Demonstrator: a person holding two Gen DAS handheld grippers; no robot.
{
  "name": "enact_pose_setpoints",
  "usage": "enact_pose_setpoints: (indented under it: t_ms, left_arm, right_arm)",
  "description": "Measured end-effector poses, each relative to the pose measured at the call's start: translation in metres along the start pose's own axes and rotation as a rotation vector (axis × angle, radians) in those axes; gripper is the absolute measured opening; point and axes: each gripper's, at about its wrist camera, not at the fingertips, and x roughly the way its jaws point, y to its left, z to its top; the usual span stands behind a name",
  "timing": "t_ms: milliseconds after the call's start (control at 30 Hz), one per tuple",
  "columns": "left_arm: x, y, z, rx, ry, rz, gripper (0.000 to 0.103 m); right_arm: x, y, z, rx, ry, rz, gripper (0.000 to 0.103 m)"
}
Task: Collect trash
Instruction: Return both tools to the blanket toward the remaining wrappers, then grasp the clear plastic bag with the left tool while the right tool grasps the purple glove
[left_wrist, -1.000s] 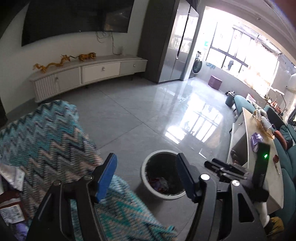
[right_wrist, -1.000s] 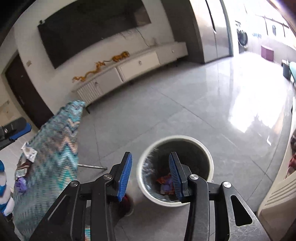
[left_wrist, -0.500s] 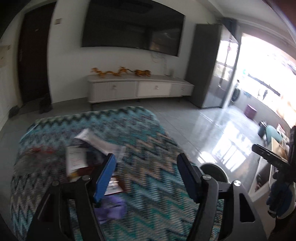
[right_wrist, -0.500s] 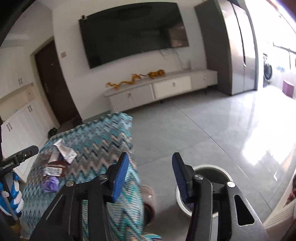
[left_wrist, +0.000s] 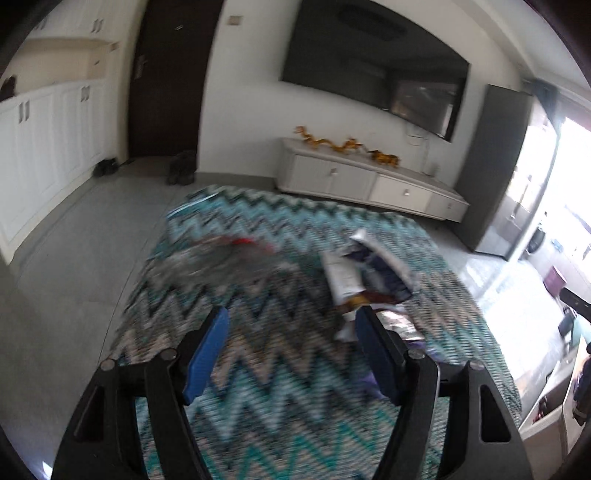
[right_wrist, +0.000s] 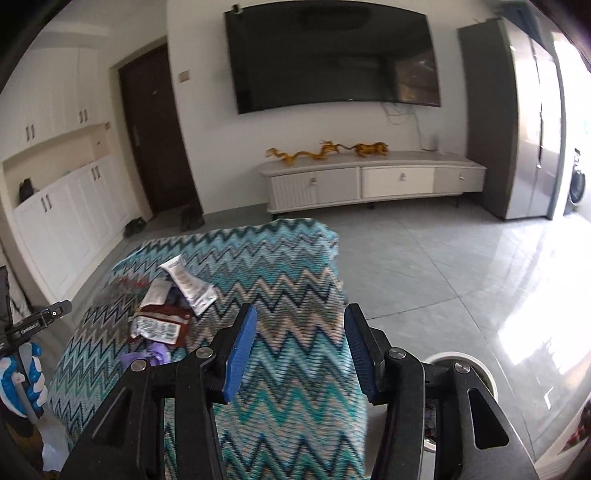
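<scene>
Zigzag blanket (left_wrist: 295, 332) now under both grippers, bin (right_wrist: 476, 369) left behind; left gripper (left_wrist: 291, 350) and right gripper (right_wrist: 299, 350) both agape, empty; wrappers (right_wrist: 173, 295) near blanket's left edge come next.

A woven zigzag cloth (right_wrist: 295, 280) in teal, cream and dark thread covers the worktop, matt and slightly rough, and near its left edge lie crinkled glossy foil and plastic wrappers (right_wrist: 173, 295) beside a soft purple scrap (right_wrist: 147, 356). The right tool (right_wrist: 299, 347) is matt black plastic with ribbed blue rubbery pads (right_wrist: 242, 349) and shiny metal screw heads. The grey floor tiles (right_wrist: 461, 266) are polished and reflect the window light, and the white-rimmed bin (right_wrist: 480, 373) looks like smooth plastic.
</scene>
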Motion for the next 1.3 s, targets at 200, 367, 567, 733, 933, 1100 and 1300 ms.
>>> enact_pose_setpoints:
  t_ms: [200, 367, 567, 733, 933, 1100, 1300]
  left_arm:
    - [0.004, 0.036, -0.014, -0.060, 0.028, 0.039, 0.070]
    - [0.013, 0.049, -0.022, -0.078, 0.053, 0.038, 0.070]
    - [0.028, 0.056, -0.029, -0.096, 0.093, 0.036, 0.070]
    - [0.036, 0.061, -0.031, -0.105, 0.116, 0.042, 0.070]
    - [0.048, 0.070, -0.030, -0.109, 0.151, 0.065, 0.070]
    - [0.053, 0.073, -0.023, -0.092, 0.154, 0.091, 0.072]
    - [0.062, 0.075, -0.013, -0.083, 0.155, 0.108, 0.077]
  right_arm:
    - [0.023, 0.030, 0.000, -0.042, 0.041, 0.059, 0.049]
    - [0.042, 0.053, -0.005, -0.071, 0.091, 0.124, 0.049]
    - [0.074, 0.078, -0.021, -0.060, 0.191, 0.235, 0.049]
    - [0.104, 0.106, -0.038, -0.072, 0.286, 0.314, 0.052]
    - [0.131, 0.138, -0.054, -0.116, 0.373, 0.387, 0.057]
    - [0.153, 0.154, -0.060, -0.126, 0.416, 0.436, 0.059]
    - [0.173, 0.165, -0.064, -0.131, 0.444, 0.470, 0.059]
